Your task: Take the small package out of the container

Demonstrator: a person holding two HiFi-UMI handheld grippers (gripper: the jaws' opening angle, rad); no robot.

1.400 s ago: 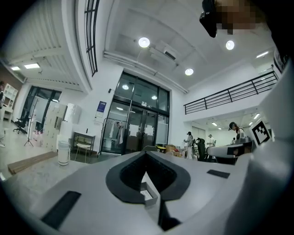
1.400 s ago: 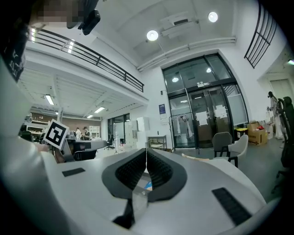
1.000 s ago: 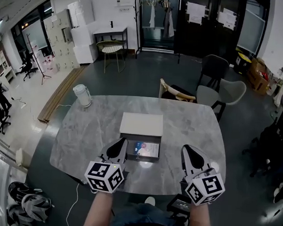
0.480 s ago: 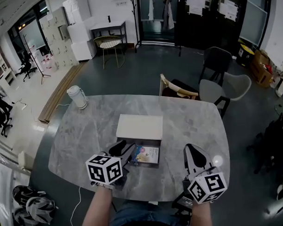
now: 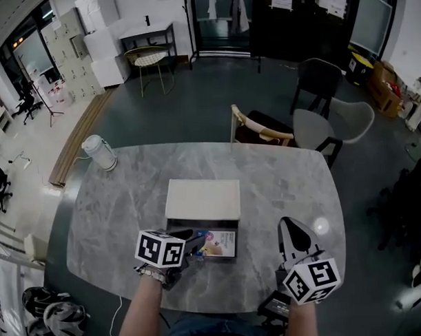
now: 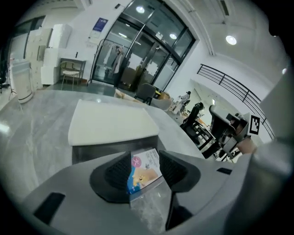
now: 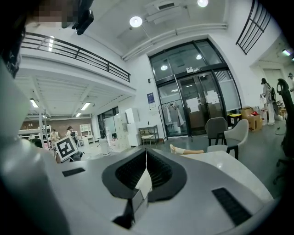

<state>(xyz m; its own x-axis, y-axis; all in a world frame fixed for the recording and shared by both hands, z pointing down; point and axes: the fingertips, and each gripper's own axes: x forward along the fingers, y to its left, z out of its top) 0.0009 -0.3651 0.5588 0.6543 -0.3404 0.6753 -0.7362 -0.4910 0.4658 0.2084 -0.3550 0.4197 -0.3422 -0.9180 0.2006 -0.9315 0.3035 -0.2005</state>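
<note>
Left hand-held gripper (image 5: 193, 244) (image 6: 144, 157) angled down at the open grey container (image 5: 225, 258) (image 6: 98, 150) on the marble table (image 5: 286, 180); its jaws, just closing slightly, stood apart, with the small package (image 5: 217, 244) (image 6: 143, 169) lying in the container visible between them, unpressed. White lid (image 5: 203, 199) (image 6: 110, 121) lay flat behind the container, touching it. Right hand-held gripper (image 5: 288, 224) (image 7: 146, 152) hovered over the table's right part, jaws together, empty.
</note>
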